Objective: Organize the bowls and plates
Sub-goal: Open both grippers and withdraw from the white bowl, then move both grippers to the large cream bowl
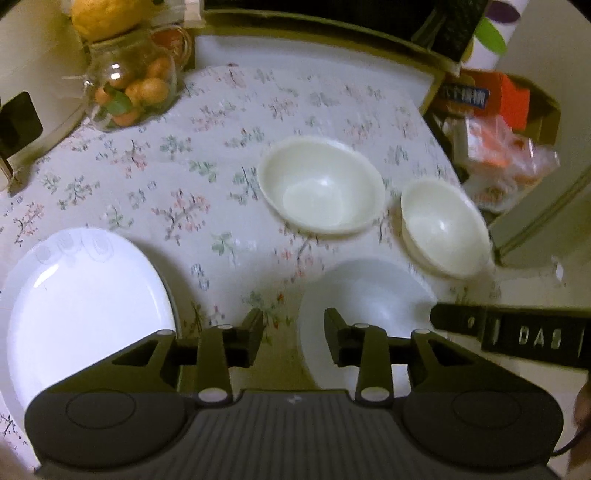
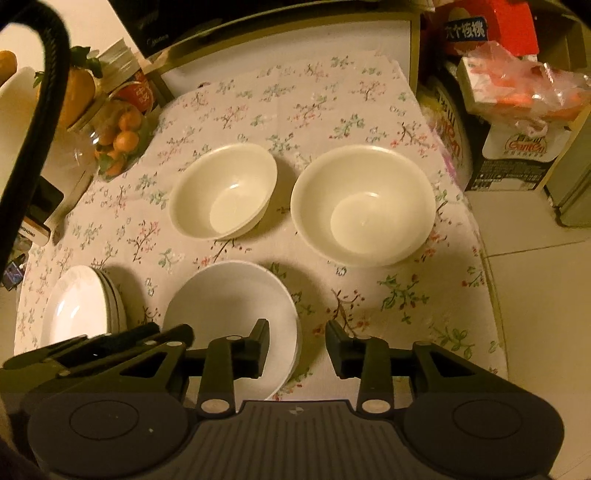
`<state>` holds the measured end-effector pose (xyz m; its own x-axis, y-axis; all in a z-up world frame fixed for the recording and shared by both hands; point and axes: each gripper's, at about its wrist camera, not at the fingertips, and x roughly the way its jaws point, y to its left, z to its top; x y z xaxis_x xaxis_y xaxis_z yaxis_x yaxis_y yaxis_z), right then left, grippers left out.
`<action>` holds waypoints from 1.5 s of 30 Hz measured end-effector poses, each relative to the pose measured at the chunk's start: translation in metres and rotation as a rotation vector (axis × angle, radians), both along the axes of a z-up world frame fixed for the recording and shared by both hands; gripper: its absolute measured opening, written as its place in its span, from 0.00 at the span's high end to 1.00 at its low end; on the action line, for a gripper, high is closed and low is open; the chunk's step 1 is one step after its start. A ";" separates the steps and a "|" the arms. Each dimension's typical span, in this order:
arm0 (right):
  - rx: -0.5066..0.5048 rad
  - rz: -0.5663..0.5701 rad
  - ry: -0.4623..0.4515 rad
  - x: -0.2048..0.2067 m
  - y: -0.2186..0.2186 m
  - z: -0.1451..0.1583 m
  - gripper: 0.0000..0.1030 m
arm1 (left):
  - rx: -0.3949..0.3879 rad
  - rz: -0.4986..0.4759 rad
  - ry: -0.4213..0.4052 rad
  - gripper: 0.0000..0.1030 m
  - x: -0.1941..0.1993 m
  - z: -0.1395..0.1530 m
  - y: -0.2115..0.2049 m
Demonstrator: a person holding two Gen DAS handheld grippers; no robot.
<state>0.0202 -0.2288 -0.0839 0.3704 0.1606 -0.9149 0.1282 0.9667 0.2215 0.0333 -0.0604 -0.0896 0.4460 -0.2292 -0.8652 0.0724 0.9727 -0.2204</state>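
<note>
Two cream bowls sit side by side on the floral tablecloth: a wide one (image 2: 362, 205) (image 1: 321, 184) and a smaller one (image 2: 223, 190) (image 1: 443, 227). A white deep plate (image 2: 229, 317) (image 1: 365, 306) lies nearest me. A stack of white plates (image 2: 83, 306) (image 1: 85, 310) lies at the left. My left gripper (image 1: 293, 332) is open and empty, its right finger over the deep plate's left rim. My right gripper (image 2: 297, 345) is open and empty, its left finger over the deep plate's right rim. The right gripper's body shows in the left wrist view (image 1: 517, 338).
A glass jar of small oranges (image 1: 131, 86) (image 2: 118, 142) stands at the table's far left with a big yellow fruit (image 1: 105, 18) on it. Boxes and a plastic bag (image 2: 517, 96) stand off the table's right edge. The table edge (image 2: 496, 295) drops to tiled floor.
</note>
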 end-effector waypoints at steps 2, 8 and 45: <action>0.005 -0.006 -0.024 0.000 -0.002 0.004 0.63 | -0.009 0.017 -0.017 0.64 0.004 0.006 0.002; 0.032 -0.048 -0.056 0.004 -0.011 0.011 0.62 | -0.038 0.033 -0.043 0.61 0.015 0.017 0.000; 0.065 -0.367 -0.042 0.020 -0.105 -0.008 0.51 | -0.156 -0.017 0.041 0.54 0.079 -0.006 -0.078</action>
